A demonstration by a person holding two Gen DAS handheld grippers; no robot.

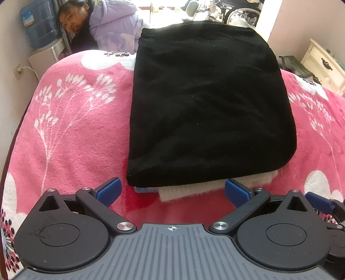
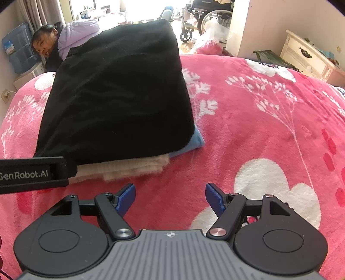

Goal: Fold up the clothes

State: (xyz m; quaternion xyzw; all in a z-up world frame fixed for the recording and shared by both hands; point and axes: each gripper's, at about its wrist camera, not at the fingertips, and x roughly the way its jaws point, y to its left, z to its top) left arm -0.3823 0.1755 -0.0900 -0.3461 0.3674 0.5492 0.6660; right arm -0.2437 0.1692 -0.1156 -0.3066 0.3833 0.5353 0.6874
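A folded black garment (image 1: pixel 207 103) lies flat on the pink floral blanket (image 1: pixel 82 133), on top of a folded cream garment (image 1: pixel 194 189) and a blue one whose corner (image 2: pixel 195 142) sticks out at the right. My left gripper (image 1: pixel 171 191) stands open just short of the stack's near edge, nothing between its blue pads (image 1: pixel 108 191). In the right wrist view the same black garment (image 2: pixel 116 97) and cream layers (image 2: pixel 129 169) sit to the left. My right gripper (image 2: pixel 170 199) is open over bare blanket (image 2: pixel 258 129), to the right of the stack. The left gripper's body (image 2: pixel 32 174) shows at the left edge.
A person in a lilac jacket (image 1: pixel 112 28) leans in at the bed's far left side. A blue water bottle on a dispenser (image 1: pixel 38 25) stands in the left corner. A cream dresser (image 2: pixel 308 56) is at the right, a wheelchair (image 2: pixel 211 17) beyond the bed.
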